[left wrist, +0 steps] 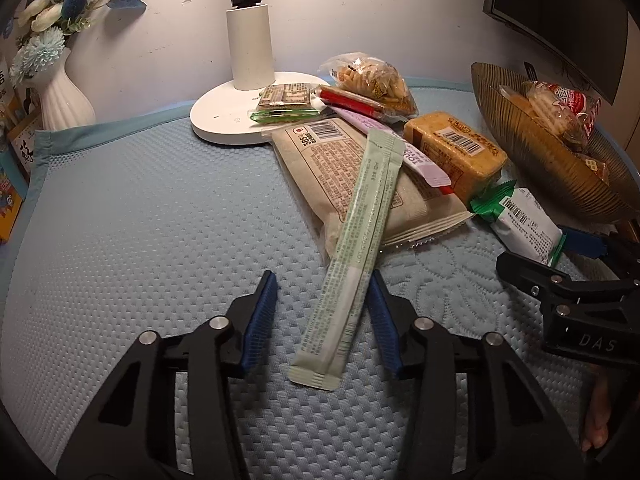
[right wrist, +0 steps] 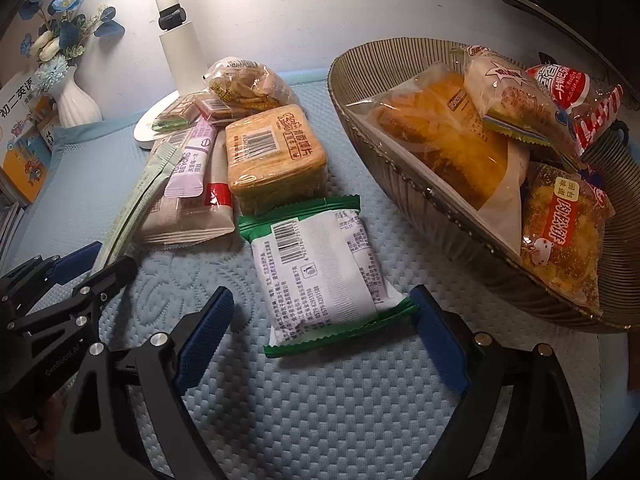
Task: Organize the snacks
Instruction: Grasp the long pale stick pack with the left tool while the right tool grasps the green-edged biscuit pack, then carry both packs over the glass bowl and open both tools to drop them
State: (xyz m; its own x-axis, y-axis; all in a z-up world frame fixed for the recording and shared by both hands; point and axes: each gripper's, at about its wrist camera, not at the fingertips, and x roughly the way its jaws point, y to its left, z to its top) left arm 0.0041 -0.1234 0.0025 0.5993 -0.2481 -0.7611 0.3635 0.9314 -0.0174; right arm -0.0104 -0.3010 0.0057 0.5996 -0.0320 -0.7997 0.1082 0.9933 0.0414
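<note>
My left gripper [left wrist: 322, 278] is open low over the mat. The lower end of a long pale green stick packet [left wrist: 360, 248] lies between its blue pads, close to the right pad. The stick leans up onto a beige pack [left wrist: 320, 160]. In the right wrist view my right gripper [right wrist: 322, 294] is open around the near end of a green-and-white packet [right wrist: 320, 268], touching neither side. A ribbed brown bowl [right wrist: 420, 208] at the right holds several wrapped snacks. An orange cracker block [right wrist: 272, 152] and a purple stick [right wrist: 192, 160] lie in the pile behind.
A white lamp base [left wrist: 224, 116] stands behind the pile, with a clear bag of crackers [left wrist: 372, 80] beside it. A white vase of flowers [left wrist: 60, 96] and books [left wrist: 12, 184] line the left edge. A dark monitor [left wrist: 560, 12] hangs over the bowl [left wrist: 532, 160]. Blue mat [left wrist: 140, 220] stretches left.
</note>
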